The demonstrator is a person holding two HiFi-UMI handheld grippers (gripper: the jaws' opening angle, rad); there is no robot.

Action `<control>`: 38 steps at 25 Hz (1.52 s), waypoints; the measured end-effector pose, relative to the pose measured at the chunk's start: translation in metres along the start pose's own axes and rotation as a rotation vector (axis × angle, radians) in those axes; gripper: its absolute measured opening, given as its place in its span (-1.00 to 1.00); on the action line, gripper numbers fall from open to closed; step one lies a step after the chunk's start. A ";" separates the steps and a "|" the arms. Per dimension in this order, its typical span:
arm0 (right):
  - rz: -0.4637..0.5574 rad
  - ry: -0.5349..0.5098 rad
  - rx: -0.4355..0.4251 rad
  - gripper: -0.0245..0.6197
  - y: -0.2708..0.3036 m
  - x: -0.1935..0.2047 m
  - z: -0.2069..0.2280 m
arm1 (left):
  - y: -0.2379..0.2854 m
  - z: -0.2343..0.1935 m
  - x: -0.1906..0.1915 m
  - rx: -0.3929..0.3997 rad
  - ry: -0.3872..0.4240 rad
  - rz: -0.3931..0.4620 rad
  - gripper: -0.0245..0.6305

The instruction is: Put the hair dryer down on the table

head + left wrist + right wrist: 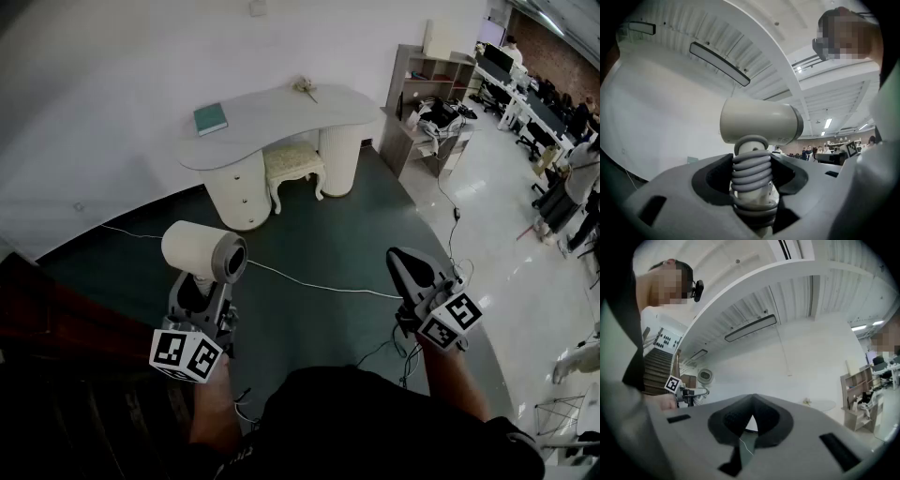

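Cream hair dryer (pixel 202 251), handle down

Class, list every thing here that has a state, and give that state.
hair dryer: upright, held off the table, cord coiled round its handle.
left tool: shut on the hair dryer's handle.
right tool: shut, empty.
book: closed, flat on the table.

Left claw (pixel 200 284) clamps the hair dryer (pixel 202 249), right claw (pixel 397 259) closed, empty

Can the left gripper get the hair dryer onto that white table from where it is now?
Probably not yet: the left gripper, shut on the hair dryer, is well short of the table, with floor between. Nothing blocks the way.
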State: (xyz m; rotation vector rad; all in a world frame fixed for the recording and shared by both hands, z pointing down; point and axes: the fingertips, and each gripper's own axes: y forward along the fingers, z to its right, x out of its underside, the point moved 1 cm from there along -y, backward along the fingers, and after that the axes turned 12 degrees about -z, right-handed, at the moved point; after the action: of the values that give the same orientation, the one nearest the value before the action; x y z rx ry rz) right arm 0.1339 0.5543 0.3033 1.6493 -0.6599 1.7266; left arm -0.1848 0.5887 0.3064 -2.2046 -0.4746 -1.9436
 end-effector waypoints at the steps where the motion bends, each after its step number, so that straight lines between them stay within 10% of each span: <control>1: -0.002 -0.002 -0.006 -0.92 -0.001 0.001 0.002 | 0.002 0.005 0.003 0.000 0.004 -0.001 -0.22; 18: -0.024 0.005 -0.039 -0.91 -0.047 0.017 0.050 | 0.044 0.085 0.024 -0.076 0.142 -0.073 -0.22; 38: -0.044 0.095 -0.063 -0.91 -0.113 0.058 0.111 | 0.094 0.168 0.053 -0.031 0.112 -0.119 -0.22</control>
State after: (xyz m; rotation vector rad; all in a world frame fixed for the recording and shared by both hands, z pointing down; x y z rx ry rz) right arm 0.2920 0.5530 0.3614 1.5187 -0.6221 1.7233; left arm 0.0094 0.5627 0.3429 -2.1160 -0.5744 -2.1345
